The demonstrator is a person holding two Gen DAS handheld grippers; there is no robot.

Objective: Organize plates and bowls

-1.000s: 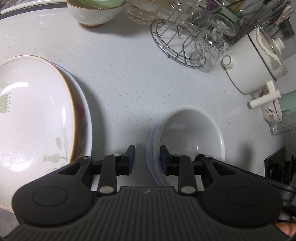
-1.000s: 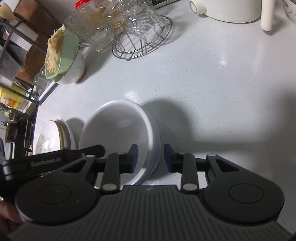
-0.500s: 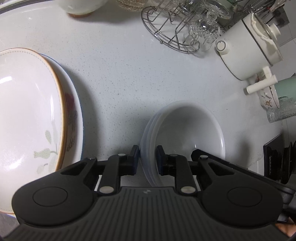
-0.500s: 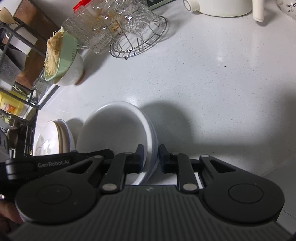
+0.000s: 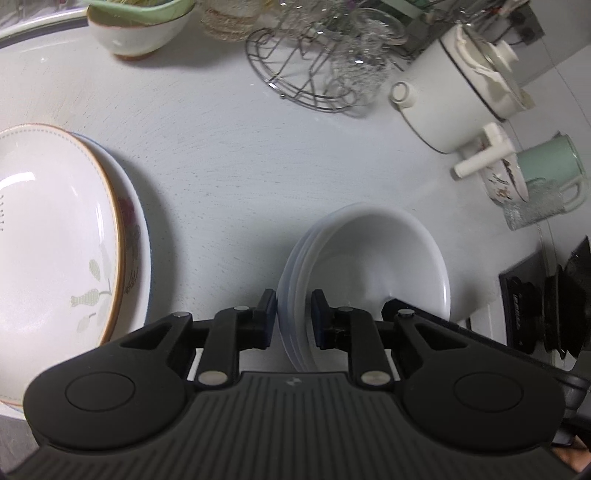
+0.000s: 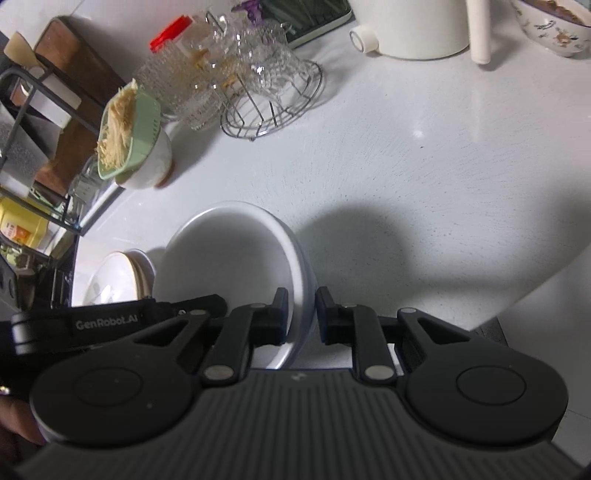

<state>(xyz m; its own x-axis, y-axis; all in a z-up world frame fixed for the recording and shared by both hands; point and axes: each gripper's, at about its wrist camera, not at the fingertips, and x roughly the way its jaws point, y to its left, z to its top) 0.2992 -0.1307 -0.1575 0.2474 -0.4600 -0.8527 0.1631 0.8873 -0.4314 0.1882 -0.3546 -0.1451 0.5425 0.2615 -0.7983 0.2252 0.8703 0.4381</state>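
Nearest the left gripper (image 5: 293, 314), its jaws are clamped on the near rim of the stack of white bowls (image 5: 373, 258), one finger outside the wall and one inside. They have not closed further in the last half second. On the opposite side, the right gripper (image 6: 301, 314) pinches the same stack's rim (image 6: 295, 266) in the same way, its closing likewise already finished. The step in hand looks like a two-handed lift of the nested bowls.

Just left of the left gripper lie the stacked oval plates (image 5: 66, 236). Farther ahead stand a wire rack (image 5: 306, 85) with glassware, a white pot (image 5: 454, 99) and a green-lined bowl (image 5: 140, 29).

The next move probably calls for raising both hands together, keeping the stack level so no bowl slips, then carrying it towards wherever the bowls belong.
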